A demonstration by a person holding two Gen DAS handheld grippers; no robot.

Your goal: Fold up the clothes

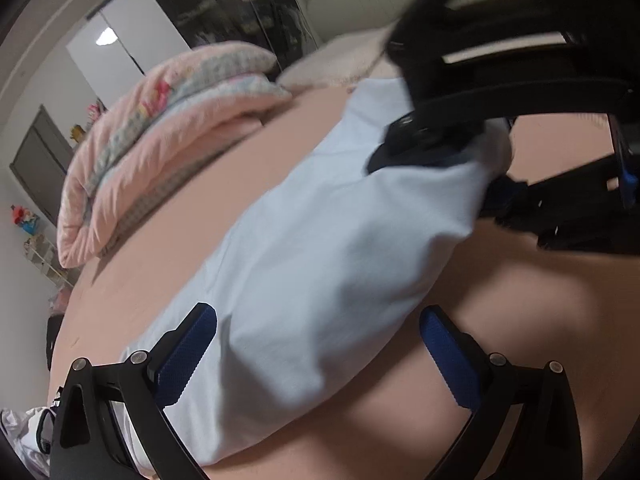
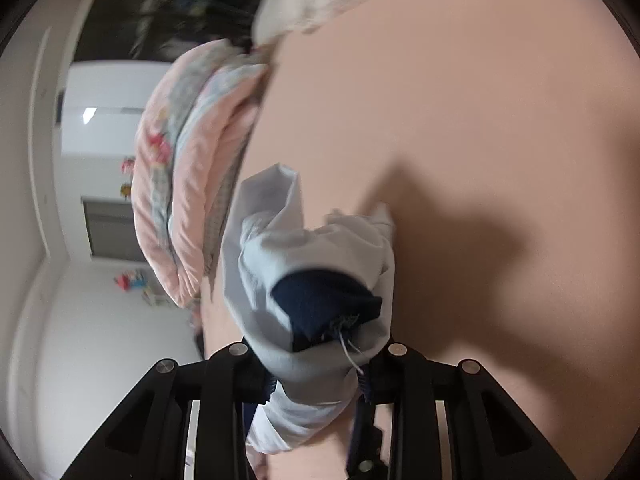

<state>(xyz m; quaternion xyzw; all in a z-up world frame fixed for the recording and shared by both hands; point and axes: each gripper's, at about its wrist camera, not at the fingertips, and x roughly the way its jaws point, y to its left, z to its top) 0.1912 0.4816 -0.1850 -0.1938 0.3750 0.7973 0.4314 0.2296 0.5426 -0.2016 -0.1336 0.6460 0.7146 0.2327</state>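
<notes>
A pale blue-white garment (image 1: 312, 248) with a dark navy patch (image 1: 384, 160) hangs stretched above the pink bed sheet (image 1: 520, 320). My left gripper (image 1: 316, 356) is open, its blue-padded fingers (image 1: 188, 356) on either side of the cloth's lower part without pinching it. At the upper right, my right gripper (image 1: 492, 196) holds the garment's far end. In the right wrist view the right gripper (image 2: 316, 384) is shut on a bunched wad of the garment (image 2: 312, 248), with the navy patch (image 2: 324, 304) and loose threads just above the fingers.
A folded pink patterned quilt (image 1: 160, 140) lies at the far left of the bed, also seen as the quilt (image 2: 188, 184) in the right wrist view. A cream blanket (image 1: 332, 64) lies beyond it. White walls and dark wardrobe doors (image 1: 240, 12) stand behind.
</notes>
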